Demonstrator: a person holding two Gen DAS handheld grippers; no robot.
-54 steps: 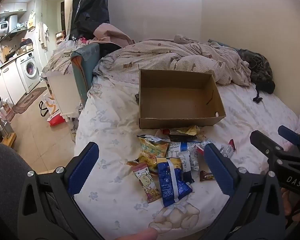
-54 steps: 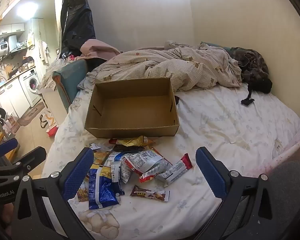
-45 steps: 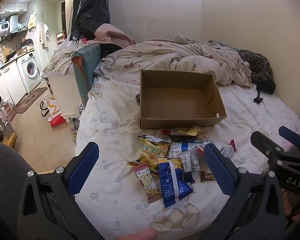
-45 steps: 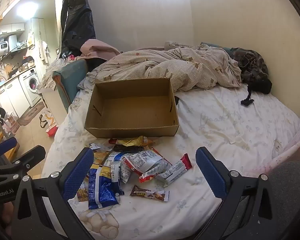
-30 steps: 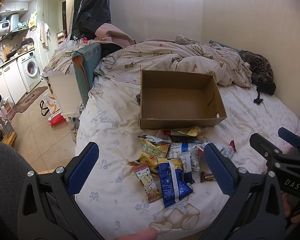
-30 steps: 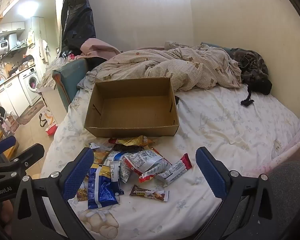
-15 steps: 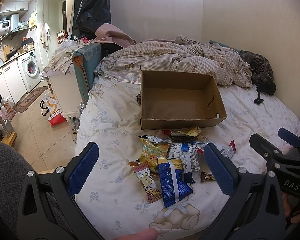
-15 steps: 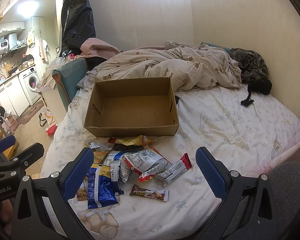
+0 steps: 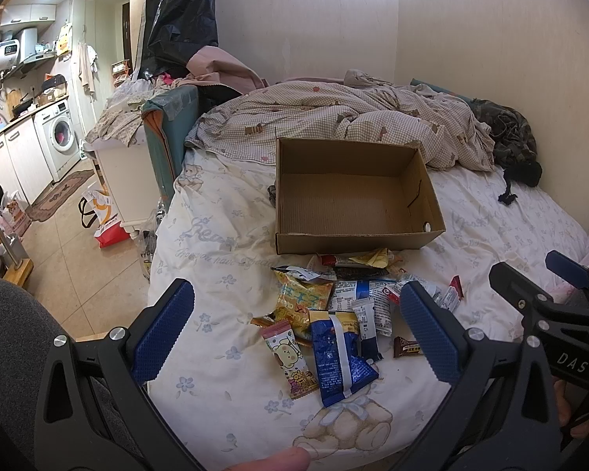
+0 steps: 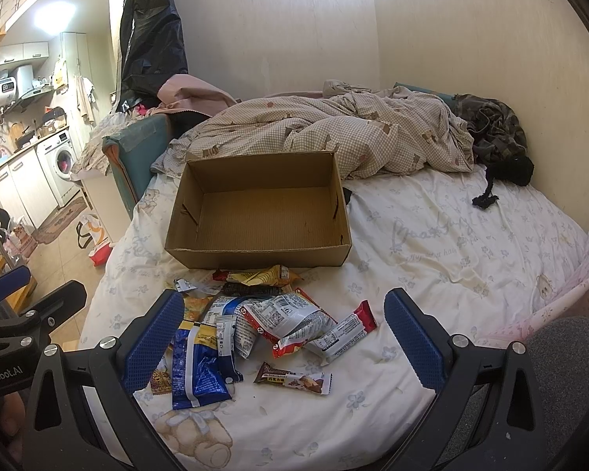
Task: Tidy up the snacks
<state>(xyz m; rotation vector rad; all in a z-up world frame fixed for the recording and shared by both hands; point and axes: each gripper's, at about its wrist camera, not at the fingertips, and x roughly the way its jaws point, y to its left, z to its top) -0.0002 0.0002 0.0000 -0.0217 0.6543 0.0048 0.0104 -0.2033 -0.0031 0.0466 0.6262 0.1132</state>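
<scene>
An empty brown cardboard box (image 9: pixel 353 200) (image 10: pixel 261 212) stands open on the bed. In front of it lies a loose pile of snack packets: a blue packet (image 9: pixel 339 357) (image 10: pixel 194 369), a pink bear packet (image 9: pixel 290 357), a yellow bag (image 9: pixel 300 300), a red-and-white bag (image 10: pixel 284 320) and a small chocolate bar (image 10: pixel 292 377) (image 9: pixel 407 348). My left gripper (image 9: pixel 294 333) hovers open above the near end of the pile, holding nothing. My right gripper (image 10: pixel 280 341) is open too, over the pile's right part, also with nothing in it.
A rumpled checked duvet (image 9: pixel 345 117) and dark clothes (image 9: pixel 510 133) lie behind the box. The bed's left edge (image 9: pixel 157 259) drops to a tiled floor with a white cabinet (image 9: pixel 125 184) and bags. A wall runs along the right.
Both views have shifted only slightly; the box and snack pile lie where they were, and both grippers have stayed open.
</scene>
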